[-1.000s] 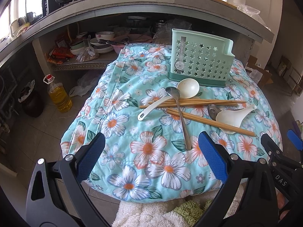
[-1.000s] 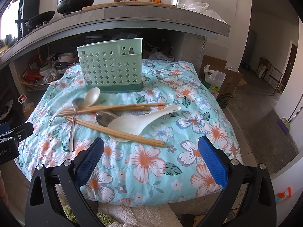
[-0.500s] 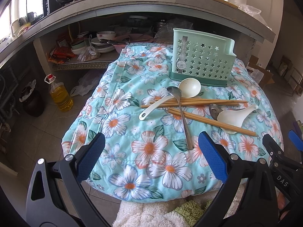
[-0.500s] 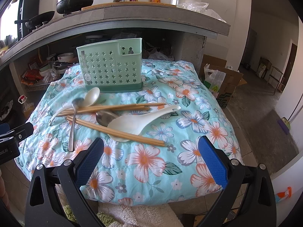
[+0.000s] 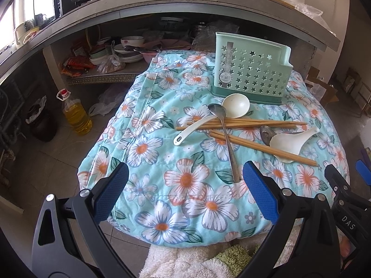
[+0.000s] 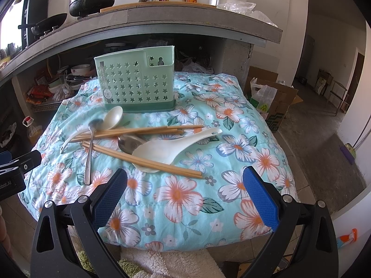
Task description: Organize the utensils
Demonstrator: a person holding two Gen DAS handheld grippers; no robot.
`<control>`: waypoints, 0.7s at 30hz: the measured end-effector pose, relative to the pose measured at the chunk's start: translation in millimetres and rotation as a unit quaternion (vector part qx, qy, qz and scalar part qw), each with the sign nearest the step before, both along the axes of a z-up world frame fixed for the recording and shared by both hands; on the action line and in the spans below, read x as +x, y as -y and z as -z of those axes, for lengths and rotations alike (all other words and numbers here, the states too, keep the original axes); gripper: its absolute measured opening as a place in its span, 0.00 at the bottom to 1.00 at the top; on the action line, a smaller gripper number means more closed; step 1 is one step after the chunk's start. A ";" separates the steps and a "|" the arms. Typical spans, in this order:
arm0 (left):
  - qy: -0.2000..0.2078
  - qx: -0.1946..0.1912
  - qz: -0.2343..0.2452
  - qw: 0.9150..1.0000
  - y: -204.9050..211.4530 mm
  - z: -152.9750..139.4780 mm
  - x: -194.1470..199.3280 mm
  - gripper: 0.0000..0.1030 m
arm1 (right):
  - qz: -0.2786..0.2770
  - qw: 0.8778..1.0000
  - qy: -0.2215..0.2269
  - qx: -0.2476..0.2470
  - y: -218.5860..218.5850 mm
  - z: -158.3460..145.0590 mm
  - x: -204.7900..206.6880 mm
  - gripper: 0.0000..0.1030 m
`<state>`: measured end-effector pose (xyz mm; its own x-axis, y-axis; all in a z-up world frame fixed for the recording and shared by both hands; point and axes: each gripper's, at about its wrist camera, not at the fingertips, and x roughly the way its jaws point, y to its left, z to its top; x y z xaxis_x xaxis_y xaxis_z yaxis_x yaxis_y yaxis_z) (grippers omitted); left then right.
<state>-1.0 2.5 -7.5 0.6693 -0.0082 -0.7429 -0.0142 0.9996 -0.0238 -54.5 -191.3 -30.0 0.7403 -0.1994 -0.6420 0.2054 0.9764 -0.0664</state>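
Observation:
A mint green utensil holder point(image 5: 250, 71) point(image 6: 136, 83) with star cut-outs stands upright at the back of a floral cloth-covered table point(image 5: 162, 153). In front of it lies a pile: a white soup spoon point(image 5: 234, 105) point(image 6: 113, 117), a metal spoon point(image 5: 226, 136) point(image 6: 90, 143), two pairs of wooden chopsticks point(image 5: 241, 124) point(image 6: 139, 132), a white rice paddle point(image 5: 289, 140) point(image 6: 171, 147) and a second metal spoon point(image 5: 265, 134) point(image 6: 128, 143) partly under it. My left gripper point(image 5: 184, 190) and right gripper point(image 6: 184, 192) both hang open above the table's near edge, holding nothing.
A concrete counter point(image 6: 185, 16) with pots and bottles overhangs the table's back. Shelves with bowls point(image 5: 129, 51) lie to the back left. An oil bottle point(image 5: 75, 113) stands on the floor at left. A cardboard box and bag point(image 6: 269, 102) sit to the right. A fluffy mat point(image 5: 197, 261) lies below.
Both grippers have barely shifted; the left wrist view has drifted slightly, with the table sitting a little farther right and lower. Nothing on the table has moved.

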 end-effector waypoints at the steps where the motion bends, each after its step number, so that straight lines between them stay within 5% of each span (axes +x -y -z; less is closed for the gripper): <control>1: -0.001 0.000 -0.001 1.000 -0.1 0.1 0.1 0.92 | 0.000 1.000 0.000 0.000 0.1 0.5 0.0 0.94; 21: 0.006 -0.001 -0.005 1.000 -5.3 2.4 0.7 0.92 | -0.020 1.000 -0.010 0.000 -11.5 5.5 6.1 0.94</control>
